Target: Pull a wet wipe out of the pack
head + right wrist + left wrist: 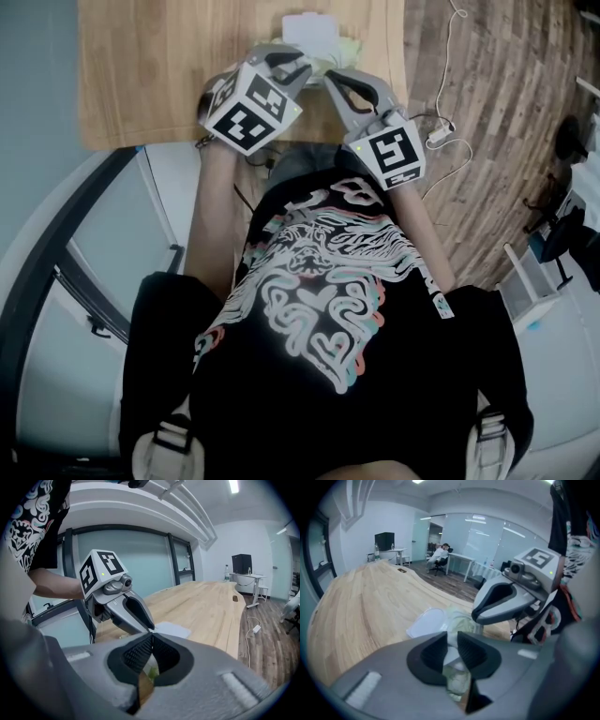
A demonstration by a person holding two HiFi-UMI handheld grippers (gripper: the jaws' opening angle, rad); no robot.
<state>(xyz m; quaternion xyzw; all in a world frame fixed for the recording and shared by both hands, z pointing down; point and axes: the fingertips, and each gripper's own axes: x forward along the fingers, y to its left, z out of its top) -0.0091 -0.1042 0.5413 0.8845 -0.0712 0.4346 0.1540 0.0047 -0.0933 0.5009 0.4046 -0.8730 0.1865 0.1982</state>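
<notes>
Left claw (451, 641): narrow, pinching wet wipe (453, 656)
Right claw (151, 637): shut on pack (339, 49)
Pack: lid (309, 33) open, near tabletop's (159, 75) right edge

two grippers, the left gripper (302, 67) and right gripper (328, 81); one wet wipe pack (312, 34); one wooden table (159, 66); one white cable (439, 136); two people, the holder (314, 309) and a seated person (439, 555)

Pack (311, 33) partly behind L claw (306, 67), R claw (330, 77)

No legible text; wet wipe pack (311, 36) print unreadable.
</notes>
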